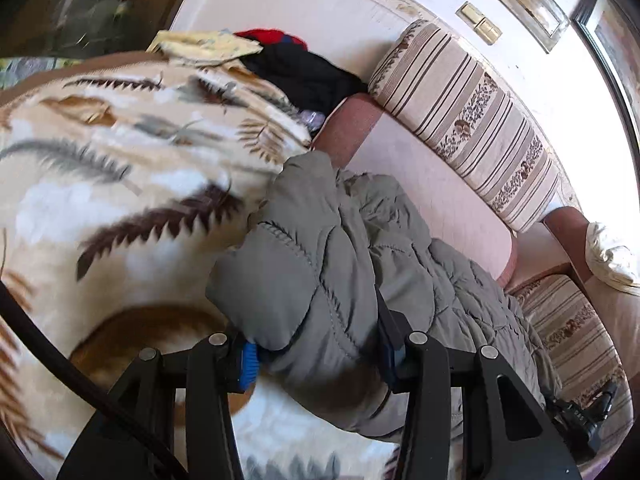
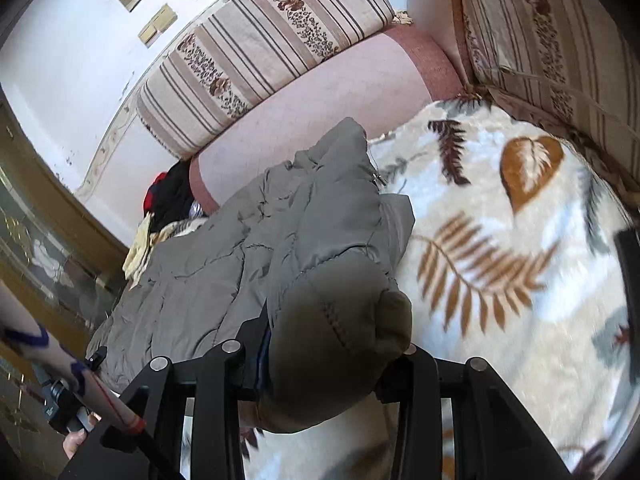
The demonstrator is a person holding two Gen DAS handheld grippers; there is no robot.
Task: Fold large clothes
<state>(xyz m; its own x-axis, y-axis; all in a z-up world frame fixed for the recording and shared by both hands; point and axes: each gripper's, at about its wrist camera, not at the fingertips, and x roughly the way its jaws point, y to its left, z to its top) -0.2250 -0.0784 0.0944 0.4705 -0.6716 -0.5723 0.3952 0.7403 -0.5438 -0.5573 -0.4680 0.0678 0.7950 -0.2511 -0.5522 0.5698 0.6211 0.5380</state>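
A: What is counted?

B: One grey quilted padded jacket (image 1: 340, 248) is seen on a cream leaf-patterned fleece blanket (image 1: 120, 184); two striped floral sofa cushions (image 1: 472, 120) are seen.

A: And the tongs?

B: The left gripper (image 1: 316, 354) is clamped on a jacket fold; the right gripper (image 2: 328, 368) likewise, both angled downward.

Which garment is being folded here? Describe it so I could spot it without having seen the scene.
Start at the leaf-print blanket spread in front of the striped cushions. On it lies a grey quilted jacket, puffy and stitched in panels, with an edge pinched in each gripper. It is the only grey item; the other clothes, a black, red and yellow pile, sit at the blanket's far end.
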